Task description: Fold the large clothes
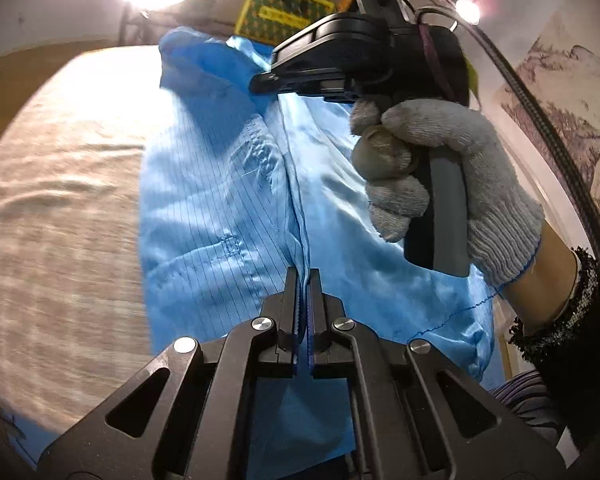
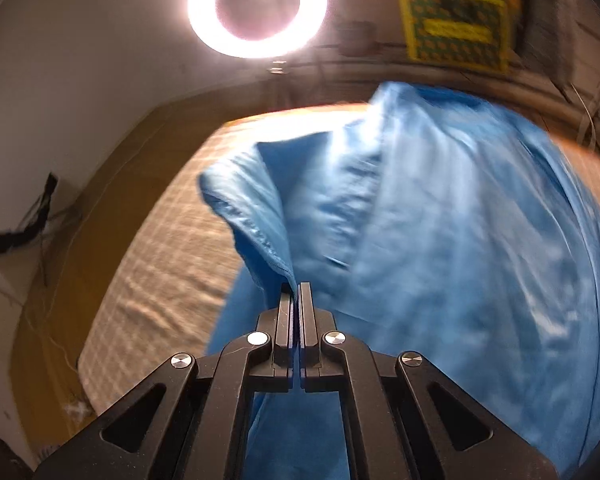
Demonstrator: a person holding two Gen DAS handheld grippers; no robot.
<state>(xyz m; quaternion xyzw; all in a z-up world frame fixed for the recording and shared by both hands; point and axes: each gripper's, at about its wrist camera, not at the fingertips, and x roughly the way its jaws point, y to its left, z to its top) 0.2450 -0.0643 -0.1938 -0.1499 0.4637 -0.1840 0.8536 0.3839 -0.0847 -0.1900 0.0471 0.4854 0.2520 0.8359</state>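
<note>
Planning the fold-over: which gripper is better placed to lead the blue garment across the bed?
Probably right. The right gripper pinches a raised hemmed corner of the garment, loose and lifted; the left gripper clamps a mid-seam with cloth still lying on the bed.

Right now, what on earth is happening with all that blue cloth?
A person in knitted work gloves is folding a large blue garment on a bed with a checked cover. Each hand holds a two-finger gripper. The left gripper is shut on a seam edge of the cloth, and the right gripper is shut on a hemmed edge. Part of the garment is lifted off the bed.
</note>
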